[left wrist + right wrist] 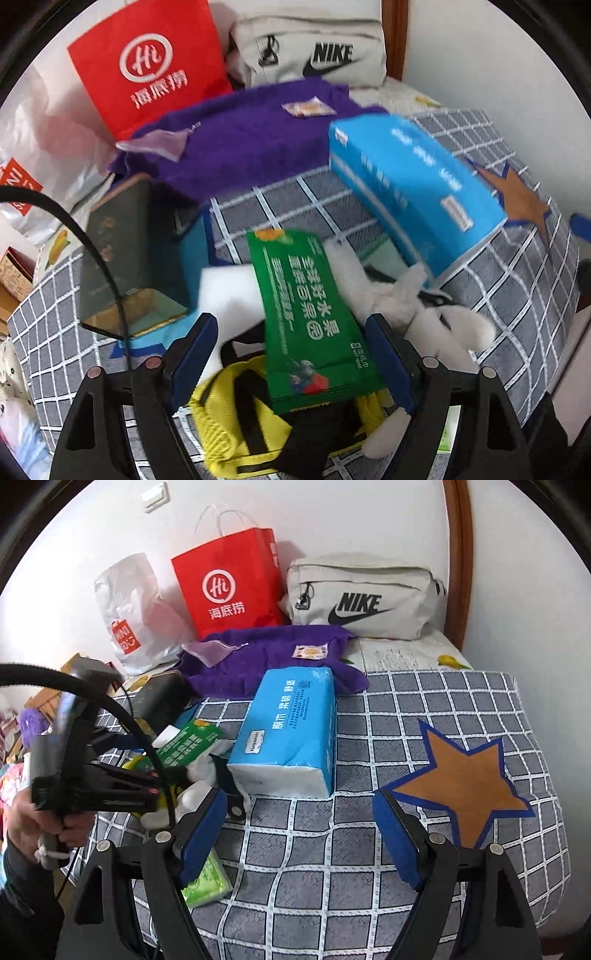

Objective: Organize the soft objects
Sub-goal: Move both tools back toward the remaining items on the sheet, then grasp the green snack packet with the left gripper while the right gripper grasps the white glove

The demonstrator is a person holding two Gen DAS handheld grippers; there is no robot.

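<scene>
left claw (291,360): spread over green pack (306,314) in bed's pile | right claw (299,834): spread, empty, above checked blanket (369,886) | risk: yellow bag (229,398) strap snags, dragging plush toy (424,314) along

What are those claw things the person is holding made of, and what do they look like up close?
Each is a black plastic frame with triangular cut-outs and round silver rivets, ending in two jaws lined with blue pads, on the left gripper and the right gripper alike. A black cable arcs off the left one. The hand gripping it shows a dark sleeve.
</scene>
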